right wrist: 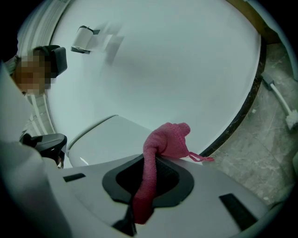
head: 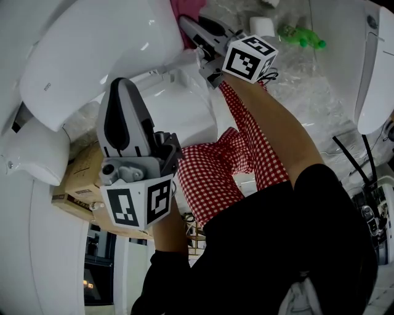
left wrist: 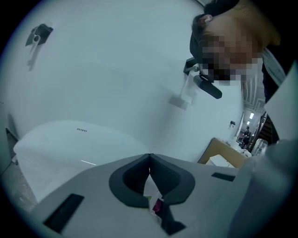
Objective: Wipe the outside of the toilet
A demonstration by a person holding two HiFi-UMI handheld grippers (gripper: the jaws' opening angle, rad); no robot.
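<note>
The white toilet shows its closed lid (head: 92, 49) at the upper left of the head view, with its body (head: 178, 101) beside it. My left gripper (head: 120, 86) points up at the lid, shut with nothing in its jaws. In the left gripper view that gripper (left wrist: 149, 161) faces the lid (left wrist: 70, 139) from a short way off. My right gripper (head: 186, 23) reaches over the toilet's far side, shut on a pink cloth (head: 183, 12). The right gripper view shows this gripper (right wrist: 151, 162) with the cloth (right wrist: 167, 139) bunched beyond the tips, close to the lid (right wrist: 104, 137).
A cardboard box (head: 80, 181) sits left of the toilet. A second white fixture (head: 375, 67) stands at the right, with black cables (head: 354, 160) below it and a green bottle (head: 301, 35) behind. A paper holder (right wrist: 84, 39) hangs on the wall. The person's checked clothing (head: 246, 154) fills the middle.
</note>
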